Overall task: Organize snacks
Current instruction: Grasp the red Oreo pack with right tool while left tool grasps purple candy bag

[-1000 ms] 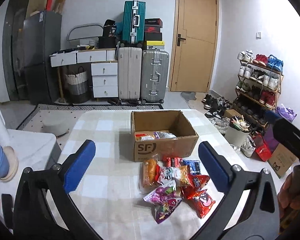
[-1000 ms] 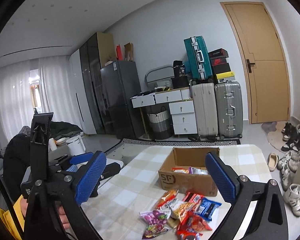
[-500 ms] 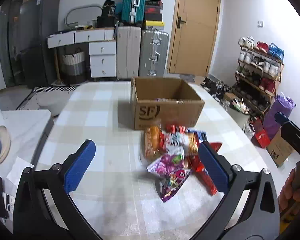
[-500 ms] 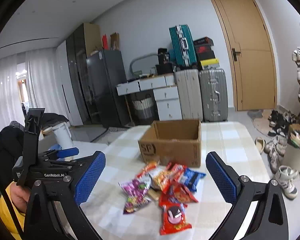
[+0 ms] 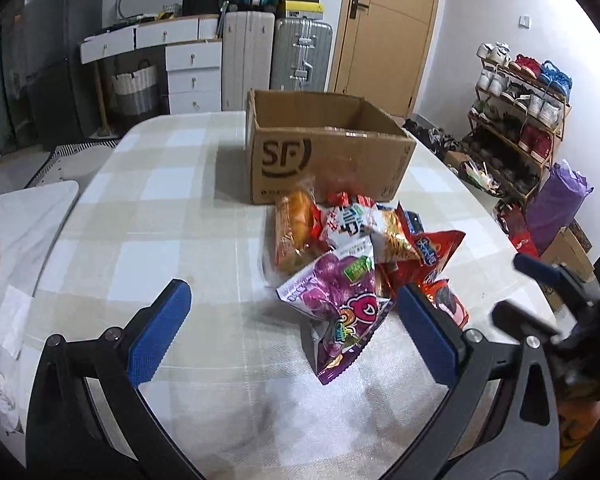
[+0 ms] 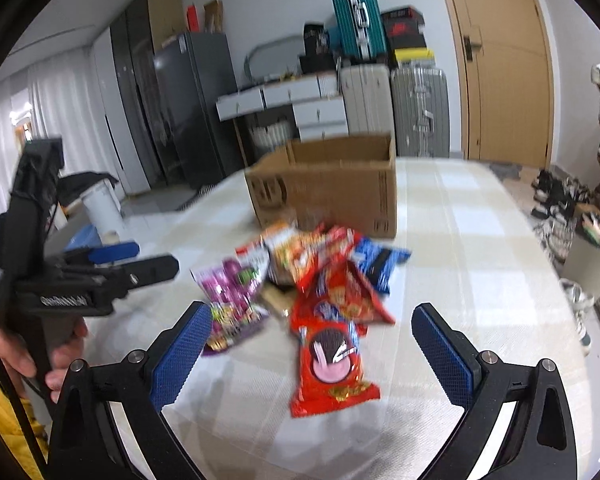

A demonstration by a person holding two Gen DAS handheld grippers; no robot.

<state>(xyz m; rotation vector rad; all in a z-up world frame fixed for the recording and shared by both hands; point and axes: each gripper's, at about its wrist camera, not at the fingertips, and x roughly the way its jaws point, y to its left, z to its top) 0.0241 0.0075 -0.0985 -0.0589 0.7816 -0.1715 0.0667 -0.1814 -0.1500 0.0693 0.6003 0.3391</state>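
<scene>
a heap of snack packets lies on the checked desk [image 5: 172, 184] just in front of the open cardboard box [image 5: 324, 160], the farthest packets touching or nearly touching its front wall. the left claw [image 5: 292, 332] hangs wide and empty, its blue pads either side of the purple candy bag [image 5: 336, 304] at the near edge of the heap. the right claw [image 6: 312, 348] is also spread wide with nothing in it, and the red cookie packet [image 6: 332, 364] lies flat between its pads, nearest of the pile. these look like light, puffed foil and plastic bags, so they should crumple and slide easily under a pinch. the contents are probably brittle, so a gentle squeeze suits. a sealed end seam or a corner seems the best hold, since the slick, air-filled middle may squirt out. the orange packet [image 5: 296, 228] and blue packet [image 6: 380, 264] overlap others and may drag neighbours along.
</scene>
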